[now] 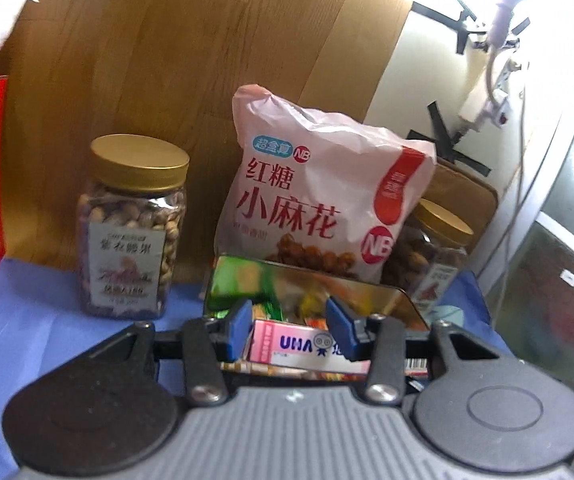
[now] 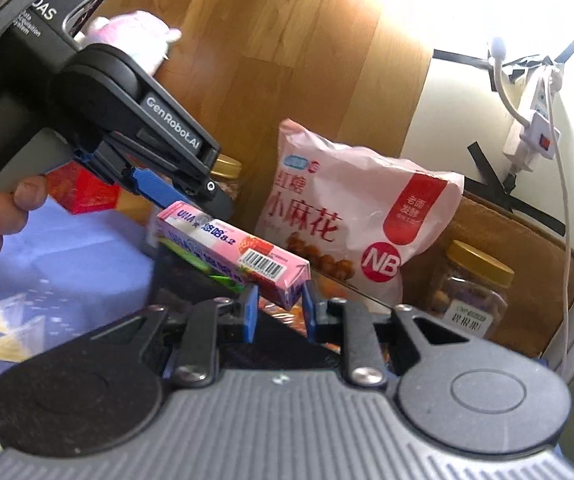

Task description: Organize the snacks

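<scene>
Here we held the pink candy box [image 2: 231,250] at both ends above the open tin [image 1: 391,300], its long axis spanning between us: the right gripper [image 2: 279,306] pinched the barcode end, the left gripper [image 2: 191,204] pinched the far end, neither nearer, the tin just beneath.

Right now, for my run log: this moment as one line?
left hand-held gripper: holds pink candy box | right hand-held gripper: holds other end | over open metal tin
</scene>
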Motion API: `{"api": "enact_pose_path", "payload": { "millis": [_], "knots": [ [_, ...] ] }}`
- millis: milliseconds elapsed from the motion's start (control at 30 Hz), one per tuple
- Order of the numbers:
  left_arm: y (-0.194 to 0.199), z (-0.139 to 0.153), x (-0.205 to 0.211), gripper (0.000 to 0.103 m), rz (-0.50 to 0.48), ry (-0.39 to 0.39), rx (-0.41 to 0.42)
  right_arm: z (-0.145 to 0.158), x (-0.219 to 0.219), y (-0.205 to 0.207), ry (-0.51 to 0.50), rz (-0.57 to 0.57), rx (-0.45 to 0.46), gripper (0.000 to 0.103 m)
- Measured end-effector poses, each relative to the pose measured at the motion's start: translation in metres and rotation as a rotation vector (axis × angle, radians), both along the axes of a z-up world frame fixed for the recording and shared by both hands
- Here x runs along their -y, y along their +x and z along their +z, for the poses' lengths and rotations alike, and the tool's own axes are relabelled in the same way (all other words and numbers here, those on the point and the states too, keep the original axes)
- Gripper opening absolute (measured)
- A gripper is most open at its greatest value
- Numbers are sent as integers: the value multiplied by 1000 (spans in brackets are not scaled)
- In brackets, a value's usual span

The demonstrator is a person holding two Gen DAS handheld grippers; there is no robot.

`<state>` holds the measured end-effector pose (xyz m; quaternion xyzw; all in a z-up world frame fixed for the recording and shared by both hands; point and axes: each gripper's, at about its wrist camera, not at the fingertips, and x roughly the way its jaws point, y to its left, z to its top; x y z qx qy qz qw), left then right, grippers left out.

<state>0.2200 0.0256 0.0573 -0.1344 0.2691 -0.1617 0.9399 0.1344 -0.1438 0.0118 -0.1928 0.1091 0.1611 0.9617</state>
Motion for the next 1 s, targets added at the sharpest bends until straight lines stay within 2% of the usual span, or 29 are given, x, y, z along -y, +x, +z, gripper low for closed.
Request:
{"api": "enact_pose_path", "payload": {
  "millis": [33, 100, 133, 267, 400, 467, 533, 733, 800, 867, 1000],
  "knots": [
    [7, -3, 4, 41, 0, 11, -8, -2, 1, 6, 1, -13, -2, 26],
    [17, -7, 10, 56, 19, 36, -13, -4, 3, 17, 8, -65, 8, 31],
    [19, -8, 12, 58, 41, 53, -7, -3, 5, 20, 20, -81, 4, 36],
    [11, -6, 11, 59, 45, 46, 1, 1, 12, 9, 73, -96, 8, 36],
    [-14, 2, 12, 60, 36, 67, 29, 4, 16, -14, 104, -81, -2, 38],
    [-32, 4, 12, 65, 18, 69, 39, 3, 17, -30, 123, -72, -16, 50],
    [-53, 1, 13, 67, -11, 67, 38, 1, 21, -48, 140, -58, -37, 52],
    [-110, -26, 10, 67, -79, 78, -27, -17, 29, -99, 128, -40, -121, 53],
    [-124, -38, 5, 67, -79, 81, -58, -22, 33, -114, 144, -31, -147, 54],
    [-136, -47, 0, 69, -69, 85, -81, -25, 39, -128, 177, -25, -167, 61],
    [-151, -61, -12, 71, -42, 78, -108, -29, 45, -149, 206, 15, -224, 63]
  ]
}}
